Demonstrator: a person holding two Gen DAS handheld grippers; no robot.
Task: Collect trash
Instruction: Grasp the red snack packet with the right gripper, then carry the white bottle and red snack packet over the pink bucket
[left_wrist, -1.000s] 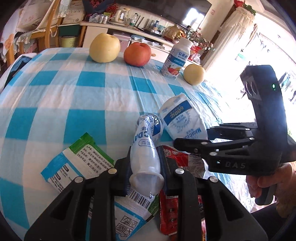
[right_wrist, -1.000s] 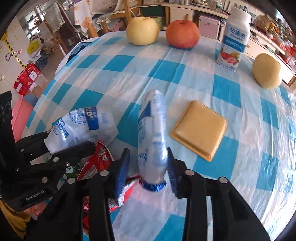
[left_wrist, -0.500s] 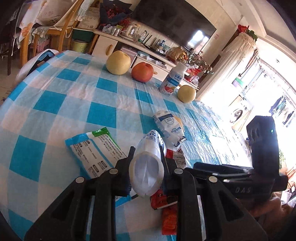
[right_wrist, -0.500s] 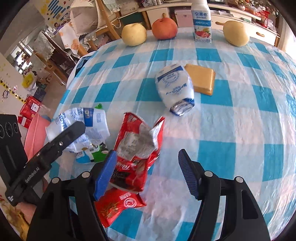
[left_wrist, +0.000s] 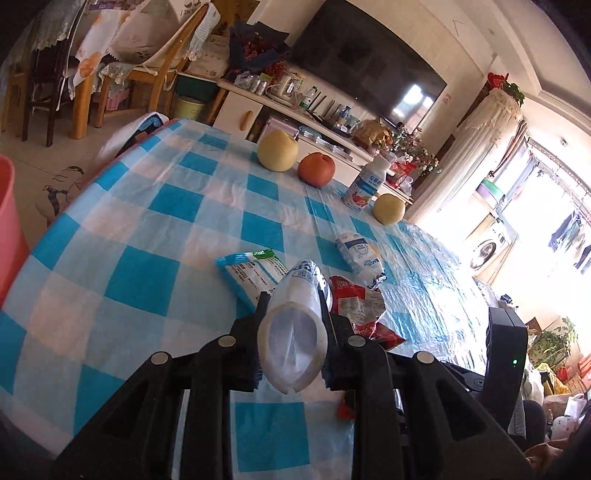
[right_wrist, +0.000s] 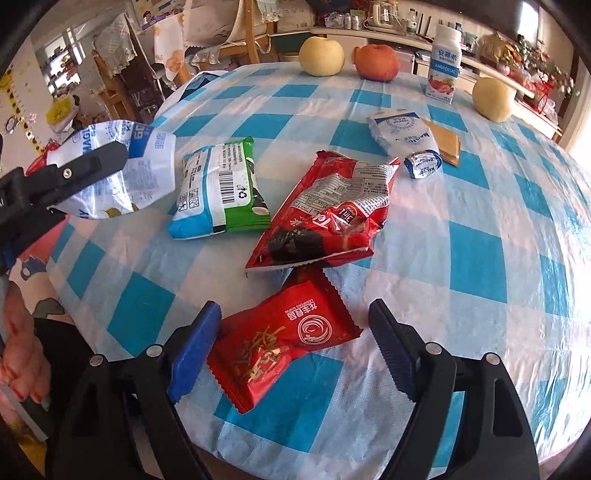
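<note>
Trash: the crushed white pouch (left_wrist: 293, 325) sits clamped in the left hand-held gripper (left_wrist: 293, 332), lower centre of frame, off the counter (left_wrist: 155, 206). The right hand-held gripper (right_wrist: 295, 339) hangs wide around the red packet (right_wrist: 280, 343). Thin film may slip from the left pads; closing right could snag the tablecloth.

Your tabletop (right_wrist: 491, 254) has a blue-and-white checked cloth. Near you there's a small red snack packet (right_wrist: 284, 343), touching a crumpled red wrapper (right_wrist: 328, 210), with a green-and-blue wrapper (right_wrist: 218, 188) just beside that. Further back: a white milk pouch (right_wrist: 402, 136) overlapping a tan flat square (right_wrist: 445, 142), then two pears (right_wrist: 321, 51), an apple (right_wrist: 376, 62) and a yogurt bottle (right_wrist: 445, 70).
</note>
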